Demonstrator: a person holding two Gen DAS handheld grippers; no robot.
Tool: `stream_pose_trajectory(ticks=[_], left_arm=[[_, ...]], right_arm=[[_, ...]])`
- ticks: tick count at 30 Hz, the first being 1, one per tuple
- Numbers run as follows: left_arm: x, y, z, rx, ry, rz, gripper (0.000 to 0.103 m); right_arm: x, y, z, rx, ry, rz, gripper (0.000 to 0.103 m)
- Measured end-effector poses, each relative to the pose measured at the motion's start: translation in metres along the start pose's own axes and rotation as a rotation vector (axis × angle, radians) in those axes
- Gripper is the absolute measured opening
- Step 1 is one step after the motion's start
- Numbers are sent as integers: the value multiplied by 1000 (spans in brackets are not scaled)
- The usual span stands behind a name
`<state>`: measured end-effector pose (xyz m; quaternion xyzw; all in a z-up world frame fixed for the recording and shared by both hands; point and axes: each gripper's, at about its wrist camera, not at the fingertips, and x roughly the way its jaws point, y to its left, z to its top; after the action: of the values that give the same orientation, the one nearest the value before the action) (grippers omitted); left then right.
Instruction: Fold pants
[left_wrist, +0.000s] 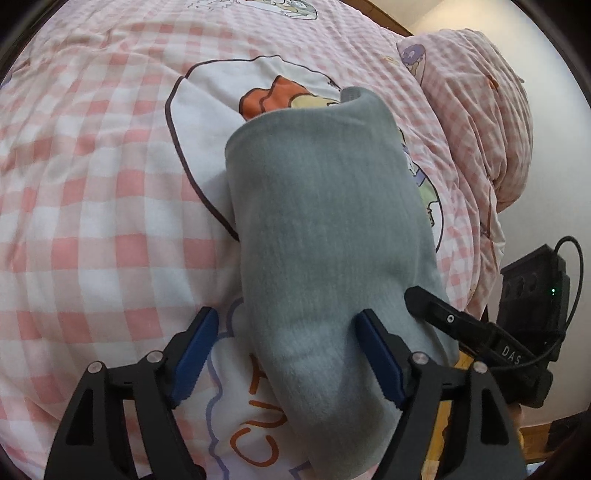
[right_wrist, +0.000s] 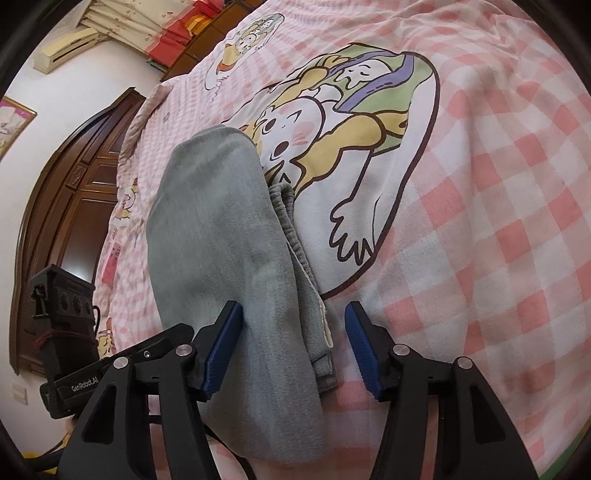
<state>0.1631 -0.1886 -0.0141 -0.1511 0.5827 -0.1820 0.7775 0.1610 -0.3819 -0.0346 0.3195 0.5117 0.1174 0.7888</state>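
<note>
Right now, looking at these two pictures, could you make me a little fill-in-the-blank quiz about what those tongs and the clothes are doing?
1. The folded pants are ____ in colour.
2. They lie on a bedspread checked in white and ____.
3. The left tongs stand ____, with the pants lying between their blue pads.
4. In the right wrist view, the pants' ribbed waistband shows along their ____ edge.

Missing words: grey; pink; open; right

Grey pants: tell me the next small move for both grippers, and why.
Probably lift both grippers clear. The grey pants already lie folded into a compact bundle on the checked quilt, and the left gripper and right gripper are both open, straddling it without clamping.
</note>
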Motion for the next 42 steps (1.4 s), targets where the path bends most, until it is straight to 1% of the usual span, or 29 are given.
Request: stream_pose_trajectory(ticks=[3,7,9,11,13,15,16,17,19,21,25,28,32,38,42], left_arm=[[0,1,-4,-5,-3,-26,85],[-2,2,-10,-27,-43,-34,86],[-3,1,-10,-36,-42,-36,85],[-6,1,-11,-32,-37,-50,82],[-8,-2,-11,-23,-39,-70,74],[-11,-8,-11,8,-49,-79,68],[-12,-10,-11,21,-54,-72,67],[-13,-13,-11,39,-60,-66,66],[-14,-16,-11,61,-69,-60,63],[-13,-16,-11,59,-72,-59,61],[-11,-12,-10,37,-73,-64,59],[-8,-10,-10,3,-72,-65,59],[-7,-7,-10,-1,-67,-75,59],[-9,-6,-12,4,-73,-88,58],[-16,-6,-11,9,-74,-109,51]], right_arm=[[0,-1,-2,-4,-6,7,58],[-1,1,-3,7,-10,-2,58],[-2,2,-4,20,-14,-8,58],[-3,3,-6,21,-19,-11,58],[-4,3,-7,27,-24,-6,58],[-6,3,-8,35,-24,-1,58],[-7,5,-7,32,-24,8,57],[-9,7,-7,21,-27,23,52],[-11,11,-7,-14,-39,19,51],[-8,13,-7,-44,-37,14,49],[-3,3,-5,-10,-26,65,48],[-2,2,-8,-11,-40,73,48],[-1,-1,-11,14,-55,86,49],[-3,6,-13,11,-56,62,49],[-9,12,-16,7,-81,47,44]])
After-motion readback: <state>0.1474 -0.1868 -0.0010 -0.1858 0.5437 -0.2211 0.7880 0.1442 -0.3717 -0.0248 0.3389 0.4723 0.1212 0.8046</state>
